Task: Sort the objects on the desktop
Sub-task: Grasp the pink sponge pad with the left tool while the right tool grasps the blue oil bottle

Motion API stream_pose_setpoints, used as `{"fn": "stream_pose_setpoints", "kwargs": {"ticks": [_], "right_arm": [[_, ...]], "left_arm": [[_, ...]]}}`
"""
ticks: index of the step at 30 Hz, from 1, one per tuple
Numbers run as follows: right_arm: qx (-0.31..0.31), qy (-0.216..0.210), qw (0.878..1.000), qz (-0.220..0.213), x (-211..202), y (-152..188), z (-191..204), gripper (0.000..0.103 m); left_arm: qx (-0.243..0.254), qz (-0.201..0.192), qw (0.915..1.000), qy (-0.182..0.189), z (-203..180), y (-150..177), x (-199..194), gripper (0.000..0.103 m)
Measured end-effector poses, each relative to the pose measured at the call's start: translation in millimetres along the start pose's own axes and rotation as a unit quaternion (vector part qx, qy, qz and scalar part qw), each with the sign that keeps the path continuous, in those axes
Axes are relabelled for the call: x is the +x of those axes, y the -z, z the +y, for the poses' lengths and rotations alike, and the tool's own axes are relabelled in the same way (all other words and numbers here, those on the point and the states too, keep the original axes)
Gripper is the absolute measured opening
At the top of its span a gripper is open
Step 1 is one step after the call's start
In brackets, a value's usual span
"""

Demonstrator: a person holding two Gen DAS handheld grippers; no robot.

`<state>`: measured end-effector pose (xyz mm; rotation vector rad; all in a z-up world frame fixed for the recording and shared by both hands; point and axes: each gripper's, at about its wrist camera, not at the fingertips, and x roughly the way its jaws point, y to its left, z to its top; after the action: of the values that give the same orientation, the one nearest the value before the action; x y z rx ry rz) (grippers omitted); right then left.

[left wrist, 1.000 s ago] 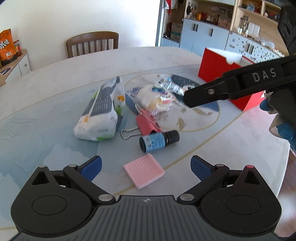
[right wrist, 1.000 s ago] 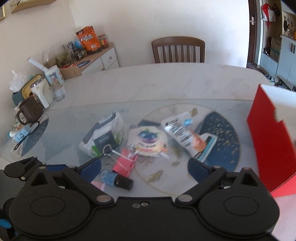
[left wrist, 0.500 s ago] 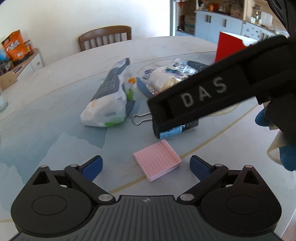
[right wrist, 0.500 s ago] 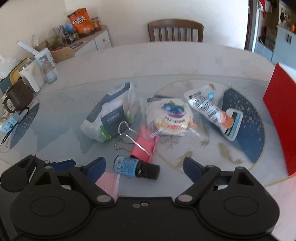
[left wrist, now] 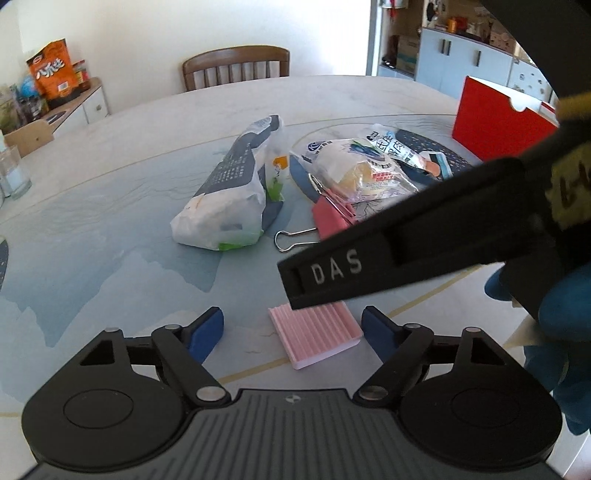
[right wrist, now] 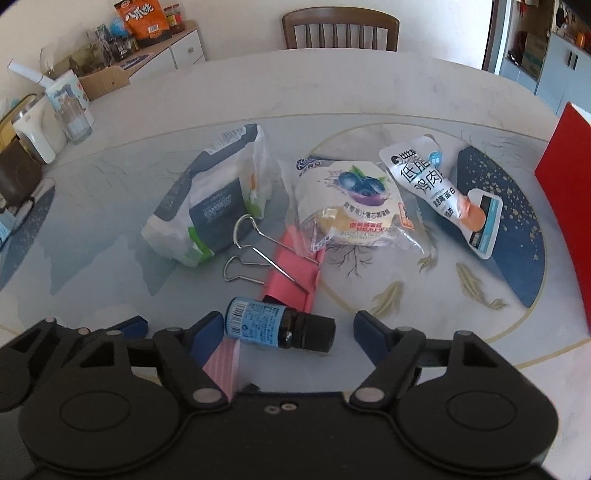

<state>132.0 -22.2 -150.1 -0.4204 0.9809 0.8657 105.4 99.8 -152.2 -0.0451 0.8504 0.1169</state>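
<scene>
My right gripper (right wrist: 286, 332) is open, its jaws on either side of a small dark bottle with a blue label (right wrist: 279, 328) lying on the table. My left gripper (left wrist: 293, 330) is open around a pink ribbed pad (left wrist: 314, 334), which also shows in the right wrist view (right wrist: 221, 363). A pink binder clip (right wrist: 291, 271) lies behind the bottle. Beyond it lie a white and grey wipes pack (right wrist: 212, 194), a blueberry cake packet (right wrist: 354, 205) and a chicken snack pouch (right wrist: 436, 181). The right gripper's black finger (left wrist: 406, 251) crosses the left wrist view and hides the bottle.
A red box (left wrist: 498, 122) stands at the right of the table (left wrist: 110, 240). A chair (right wrist: 340, 29) is at the far side. A glass (right wrist: 75, 118), mugs and a white dispenser (right wrist: 31, 129) stand at the left edge. A sideboard with snacks is behind.
My right gripper has moved forward and down, so the bottle now lies between its jaws. My left gripper has closed in on the pink pad. Nothing has been picked up.
</scene>
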Motion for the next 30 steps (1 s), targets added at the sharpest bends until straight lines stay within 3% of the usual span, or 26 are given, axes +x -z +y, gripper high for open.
{"fn": "stream_pose_setpoints", "kwargs": {"ticks": [9, 14, 17, 22, 30], "right_arm": [[-0.016, 0.002, 1.0, 0.005, -6, 5, -12, 0.063], [-0.007, 0.001, 1.0, 0.004, -11, 9, -26, 0.063], [-0.006, -0.001, 1.0, 0.005, -13, 10, -32, 0.063], [-0.003, -0.011, 1.0, 0.01, -16, 12, -42, 0.063], [-0.006, -0.017, 1.0, 0.015, -20, 16, -49, 0.063]], "left_arm": [[-0.012, -0.003, 0.9999, -0.01, 6, 0, -4, 0.06], [0.0, -0.006, 1.0, -0.004, 9, -4, 1, 0.06], [0.032, -0.018, 0.999, 0.026, 12, -4, 3, 0.061], [0.088, -0.019, 0.9929, 0.078, 25, -14, 15, 0.077], [0.147, -0.024, 0.9798, 0.134, 30, -23, 26, 0.078]]}}
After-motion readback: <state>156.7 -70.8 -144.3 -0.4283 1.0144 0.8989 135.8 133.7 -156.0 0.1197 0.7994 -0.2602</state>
